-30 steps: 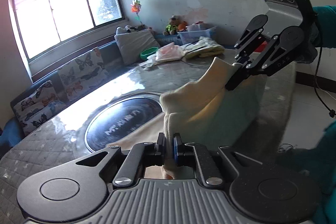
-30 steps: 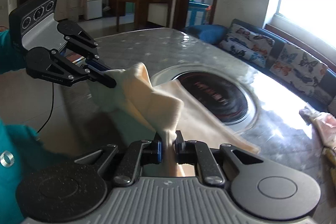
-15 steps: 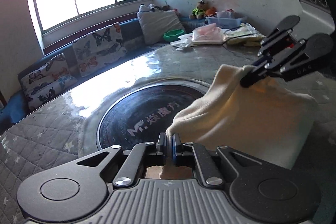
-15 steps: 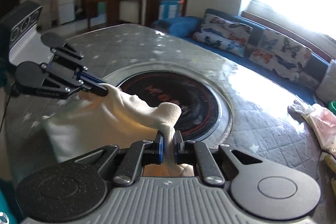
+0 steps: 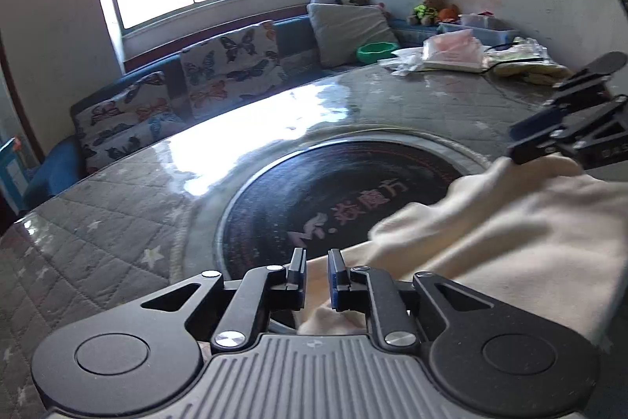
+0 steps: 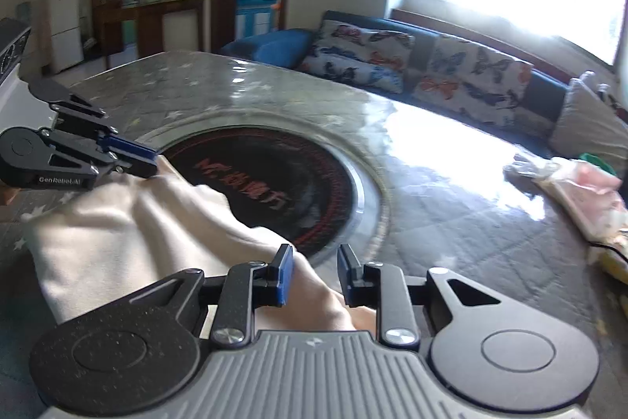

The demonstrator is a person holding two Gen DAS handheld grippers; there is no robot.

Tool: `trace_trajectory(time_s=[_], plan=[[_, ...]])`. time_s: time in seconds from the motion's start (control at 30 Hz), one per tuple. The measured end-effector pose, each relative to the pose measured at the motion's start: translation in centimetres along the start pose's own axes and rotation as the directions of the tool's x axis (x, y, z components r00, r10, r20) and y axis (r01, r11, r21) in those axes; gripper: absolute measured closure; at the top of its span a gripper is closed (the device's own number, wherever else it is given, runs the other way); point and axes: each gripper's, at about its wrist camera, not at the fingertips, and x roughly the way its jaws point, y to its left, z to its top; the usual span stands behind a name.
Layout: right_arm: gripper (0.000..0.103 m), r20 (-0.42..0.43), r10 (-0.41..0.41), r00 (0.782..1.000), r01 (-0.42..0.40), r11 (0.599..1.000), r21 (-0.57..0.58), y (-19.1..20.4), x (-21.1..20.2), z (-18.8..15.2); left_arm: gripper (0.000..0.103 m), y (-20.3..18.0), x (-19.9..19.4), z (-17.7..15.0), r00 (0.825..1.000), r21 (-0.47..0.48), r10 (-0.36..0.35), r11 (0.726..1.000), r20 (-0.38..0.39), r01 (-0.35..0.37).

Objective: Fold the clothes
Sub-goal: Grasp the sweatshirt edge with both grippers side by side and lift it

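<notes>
The left gripper [image 5: 316, 271] is held low and level, its two blue-padded fingers [image 5: 297, 268] set apart with a narrow gap between them. The right gripper [image 6: 316, 271] is likewise held low, its blue-padded fingers [image 6: 283, 271] spread wider, nothing being clamped between them. Each gripper is seen from the other's camera, off to the side and ahead, with its finger tips pointed inward toward the space in front of the viewing claw.

Butterfly-print cushions [image 5: 219, 73] on a blue sofa [image 6: 274, 46], green bowl [image 5: 376, 50], stuffed toys [image 5: 431, 6]
</notes>
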Motion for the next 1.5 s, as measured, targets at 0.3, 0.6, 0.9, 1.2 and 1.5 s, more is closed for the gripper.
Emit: trace_trajectory(time_s=[0.3, 0.6, 0.9, 1.2, 1.5], plan=[[0.08, -0.062, -0.019, 0.998, 0.023, 0.998, 0.057, -0.9, 0.0, -1.8, 0.089, 1.2, -2.7, 0.6, 0.998, -0.113, -0.022, 0.993, 0.058, 0.028], [0.077, -0.012, 0.047, 0.999, -0.045, 0.995, 0.088, 0.2, 0.1, 0.4, 0.089, -2.1, -4.0, 0.5, 0.986, -0.048, -0.163, 0.985, 0.039, 0.165], [0.077, -0.04, 0.071, 0.997, -0.071, 0.997, 0.009, 3.4, 3.4, 1.3, 0.089, -3.4, 0.1, 1.4, 0.988, -0.016, -0.153, 0.988, -0.021, 0.153], [0.063, -0.047, 0.02, 0.999, -0.016, 0.996, 0.09, 2.3, 4.3, 0.6, 0.08, -4.5, 2.1, 1.8, 0.99, 0.024, -0.137, 0.99, -0.044, 0.138], [0.058, -0.044, 0.013, 0.999, -0.008, 0.993, 0.119, 1.7, 4.2, 0.8, 0.083, -6.1, 1.6, 2.0, 0.988, 0.079, -0.154, 0.985, -0.031, 0.156]])
